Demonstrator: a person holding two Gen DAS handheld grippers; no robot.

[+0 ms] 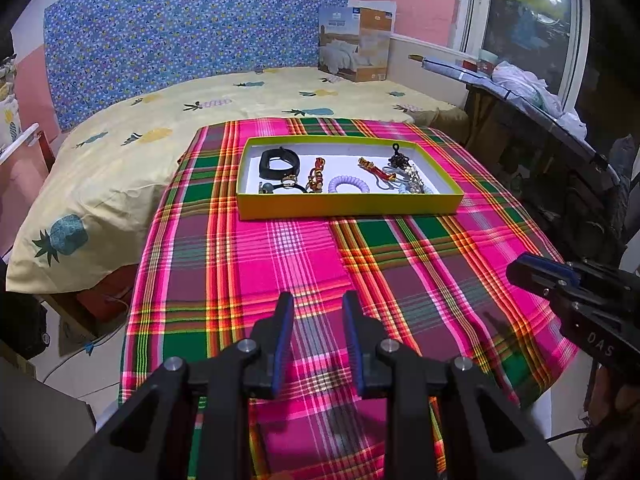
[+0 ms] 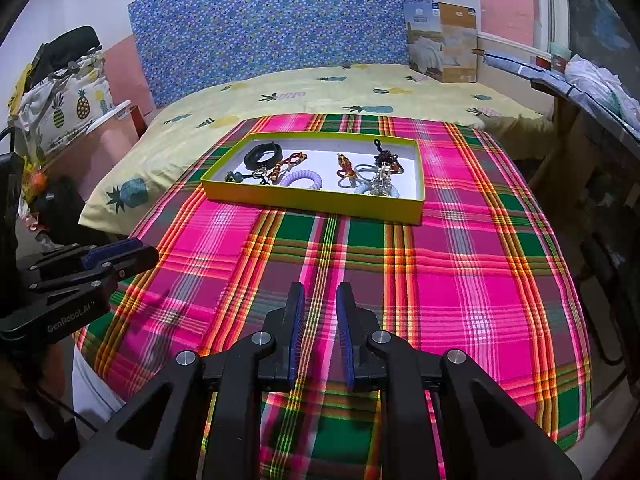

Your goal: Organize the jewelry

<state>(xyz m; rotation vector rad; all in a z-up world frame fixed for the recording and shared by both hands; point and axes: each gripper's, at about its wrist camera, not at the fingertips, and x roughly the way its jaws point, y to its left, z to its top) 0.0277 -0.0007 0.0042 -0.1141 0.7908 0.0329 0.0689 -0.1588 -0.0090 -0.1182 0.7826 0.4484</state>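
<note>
A shallow yellow-green box (image 1: 348, 207) (image 2: 312, 203) with a white floor sits at the far middle of the plaid-covered table. In it lie a black band (image 1: 279, 163) (image 2: 262, 154), a lilac coil tie (image 1: 347, 184) (image 2: 302, 179), a red-and-gold bracelet (image 1: 317, 178), a red charm (image 1: 376, 169) (image 2: 346, 167) and a pile of beads and ties (image 1: 408, 180) (image 2: 380, 182). My left gripper (image 1: 318, 300) (image 2: 120, 254) is open and empty above the near part of the table. My right gripper (image 2: 321, 292) (image 1: 532, 272) is open and empty, level with it.
The plaid cloth (image 1: 288, 264) (image 2: 460, 264) covers the whole table. Behind it is a bed with a pineapple sheet (image 1: 132, 148) (image 2: 360, 92) and a cardboard box (image 1: 356, 46) (image 2: 444, 46). A cluttered shelf (image 1: 520, 80) runs along the right.
</note>
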